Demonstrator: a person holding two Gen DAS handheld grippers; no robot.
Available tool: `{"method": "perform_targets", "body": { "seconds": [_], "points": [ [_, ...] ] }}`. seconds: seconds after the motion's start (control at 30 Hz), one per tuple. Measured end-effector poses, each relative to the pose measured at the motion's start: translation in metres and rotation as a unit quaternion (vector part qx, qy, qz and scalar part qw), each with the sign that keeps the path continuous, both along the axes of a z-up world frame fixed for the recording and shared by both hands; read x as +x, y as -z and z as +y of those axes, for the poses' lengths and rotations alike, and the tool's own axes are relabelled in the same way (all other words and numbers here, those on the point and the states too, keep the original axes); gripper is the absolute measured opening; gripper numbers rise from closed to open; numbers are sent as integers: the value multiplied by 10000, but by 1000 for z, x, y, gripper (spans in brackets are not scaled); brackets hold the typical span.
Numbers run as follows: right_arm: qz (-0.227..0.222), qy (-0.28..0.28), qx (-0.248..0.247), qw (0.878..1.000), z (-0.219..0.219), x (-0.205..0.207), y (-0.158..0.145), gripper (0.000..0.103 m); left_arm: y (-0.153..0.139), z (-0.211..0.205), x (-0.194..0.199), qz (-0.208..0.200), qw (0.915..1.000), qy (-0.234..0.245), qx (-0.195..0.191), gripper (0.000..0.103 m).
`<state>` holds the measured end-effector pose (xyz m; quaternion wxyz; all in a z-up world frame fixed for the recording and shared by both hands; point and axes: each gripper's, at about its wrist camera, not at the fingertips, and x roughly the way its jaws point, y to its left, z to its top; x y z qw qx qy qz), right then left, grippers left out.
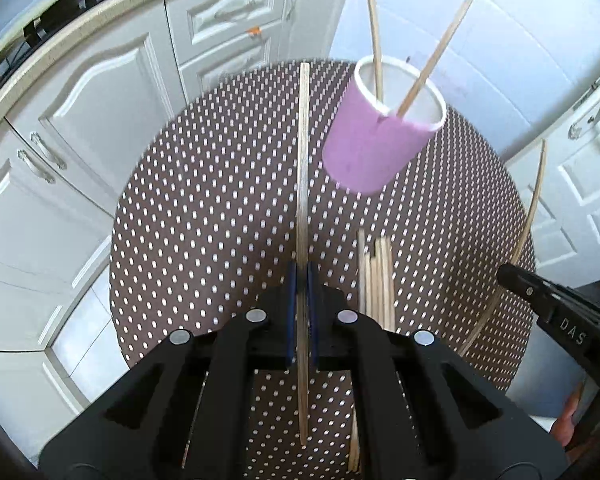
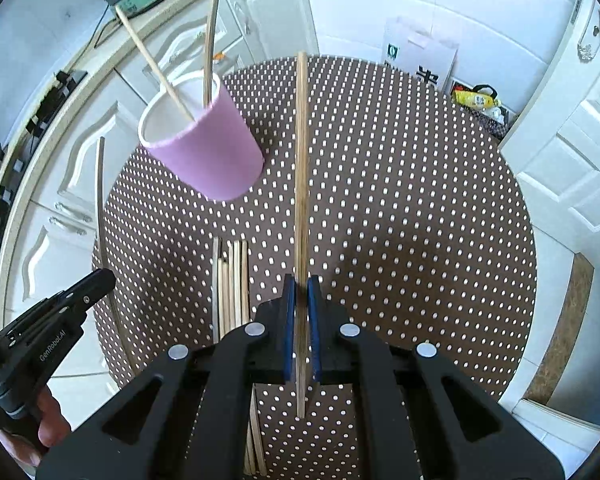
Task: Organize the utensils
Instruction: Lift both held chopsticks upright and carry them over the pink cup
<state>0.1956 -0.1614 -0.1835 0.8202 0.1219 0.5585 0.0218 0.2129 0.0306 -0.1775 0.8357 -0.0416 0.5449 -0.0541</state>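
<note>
A pink cup stands on the round dotted table with two wooden sticks leaning in it. My left gripper is shut on one long wooden stick and hangs above the table. My right gripper is shut on another wooden stick. Each gripper shows in the other's view with its stick: the right gripper at the right, the left gripper at the left. A bundle of several loose sticks lies on the table between them.
White cabinets under a beige counter curve around the table's far left. White doors stand on the right. A bag with a yellow bottle sits on the floor beyond the table. A hand holds the left gripper.
</note>
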Motion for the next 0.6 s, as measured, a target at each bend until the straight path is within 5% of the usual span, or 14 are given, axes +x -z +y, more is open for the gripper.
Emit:
{"method": "perform_targets", "body": {
  "seconds": [0.6],
  "points": [
    [-1083,203,207,9937,-13,26,-64,5,-70,-18,29,-1171,9929,-86,-175,6]
  ]
}}
